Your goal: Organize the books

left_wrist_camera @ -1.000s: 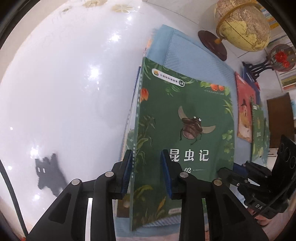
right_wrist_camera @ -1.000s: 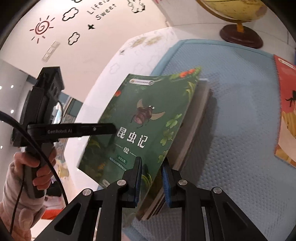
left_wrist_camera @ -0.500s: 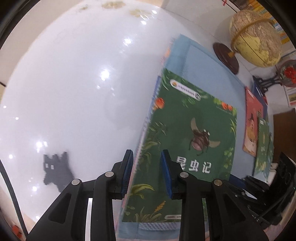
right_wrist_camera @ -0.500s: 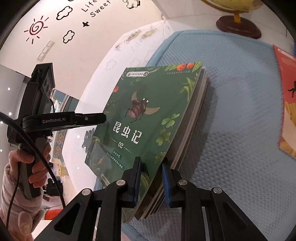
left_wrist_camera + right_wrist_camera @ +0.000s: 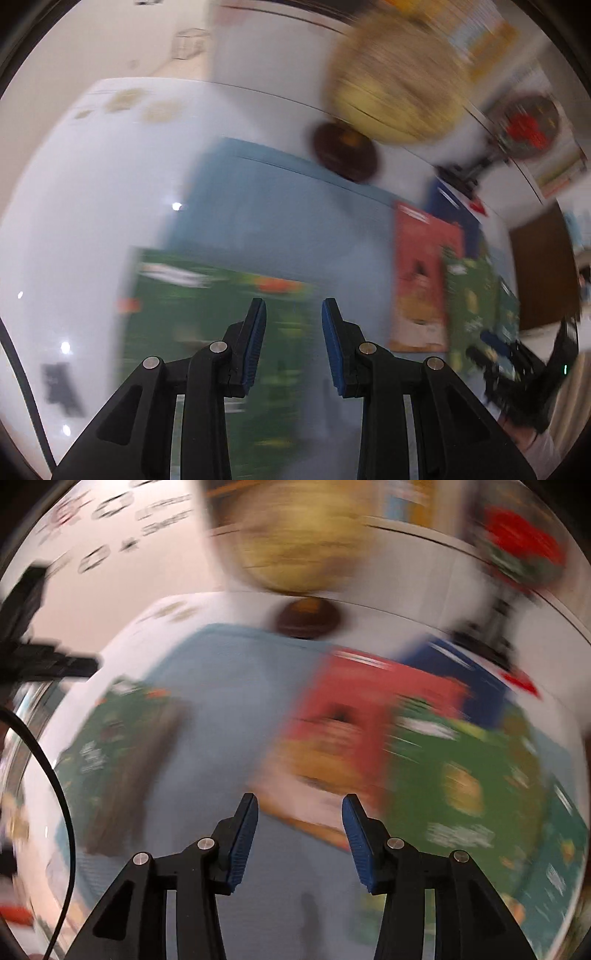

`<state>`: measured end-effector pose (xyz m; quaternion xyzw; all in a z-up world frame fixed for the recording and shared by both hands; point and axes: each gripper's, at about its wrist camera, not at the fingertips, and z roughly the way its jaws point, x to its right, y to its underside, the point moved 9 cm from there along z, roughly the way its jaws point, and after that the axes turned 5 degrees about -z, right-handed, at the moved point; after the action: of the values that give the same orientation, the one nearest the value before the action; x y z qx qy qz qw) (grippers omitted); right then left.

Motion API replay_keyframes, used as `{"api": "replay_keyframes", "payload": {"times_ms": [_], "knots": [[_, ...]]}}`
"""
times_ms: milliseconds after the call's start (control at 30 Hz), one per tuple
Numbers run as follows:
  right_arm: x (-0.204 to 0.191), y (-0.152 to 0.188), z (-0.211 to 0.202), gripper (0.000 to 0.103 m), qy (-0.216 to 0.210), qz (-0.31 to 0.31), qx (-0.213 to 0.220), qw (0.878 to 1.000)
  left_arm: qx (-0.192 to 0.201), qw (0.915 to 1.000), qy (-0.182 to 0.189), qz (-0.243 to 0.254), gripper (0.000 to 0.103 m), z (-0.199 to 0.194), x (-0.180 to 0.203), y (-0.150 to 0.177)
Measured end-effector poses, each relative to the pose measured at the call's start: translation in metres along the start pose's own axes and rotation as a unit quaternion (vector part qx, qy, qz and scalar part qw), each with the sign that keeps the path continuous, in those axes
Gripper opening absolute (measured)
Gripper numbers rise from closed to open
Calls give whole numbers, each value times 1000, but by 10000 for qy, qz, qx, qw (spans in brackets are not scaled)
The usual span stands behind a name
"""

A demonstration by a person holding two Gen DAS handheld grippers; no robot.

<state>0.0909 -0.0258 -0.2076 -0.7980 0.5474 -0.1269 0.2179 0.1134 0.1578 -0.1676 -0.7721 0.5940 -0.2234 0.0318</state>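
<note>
Both views are blurred by motion. A green insect book [image 5: 207,314] lies flat on top of a stack at the left of the blue mat [image 5: 277,206]. My left gripper [image 5: 293,332] hangs above it, jaws a little apart with nothing between them. In the right wrist view the same stack [image 5: 110,746] sits at the left. My right gripper [image 5: 300,827] is over the mat, its jaws opening with nothing in the gap. Just beyond it lie a red book [image 5: 351,731], another green book [image 5: 461,775] and a blue book [image 5: 461,672].
A yellow globe [image 5: 395,81] on a dark round base stands behind the mat, with a red ornament [image 5: 528,125] on a stand to its right. The mat rests on a glossy white table [image 5: 92,221]. The other hand-held gripper [image 5: 37,661] shows at the right wrist view's left edge.
Both grippers have let go of the green book's edges and swung right. The book now lies on the stack. The right jaws have spread wider; the left gap looks the same.
</note>
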Motion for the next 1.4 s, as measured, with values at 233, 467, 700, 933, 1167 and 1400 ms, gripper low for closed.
{"api": "replay_keyframes", "payload": {"times_ms": [233, 467, 700, 933, 1167, 1400], "knots": [[119, 43, -5, 46, 226, 816, -255, 9961, -651, 9960, 567, 232, 27, 79, 116, 48], [159, 62, 8, 46, -128, 1062, -403, 9934, -1084, 9920, 572, 292, 27, 127, 186, 92], [154, 79, 21, 48, -624, 1066, -577, 9907, -1148, 9909, 694, 100, 28, 137, 208, 108], [136, 114, 5, 48, -1174, 1390, -673, 9810, -1369, 9888, 540, 264, 27, 135, 205, 142], [107, 177, -28, 48, -2209, 1815, -1024, 9528, -1995, 9748, 984, 188, 26, 113, 173, 193], [119, 185, -25, 38, -2610, 2125, -865, 9377, -2325, 9590, 1603, -229, 15, 124, 166, 184]]}}
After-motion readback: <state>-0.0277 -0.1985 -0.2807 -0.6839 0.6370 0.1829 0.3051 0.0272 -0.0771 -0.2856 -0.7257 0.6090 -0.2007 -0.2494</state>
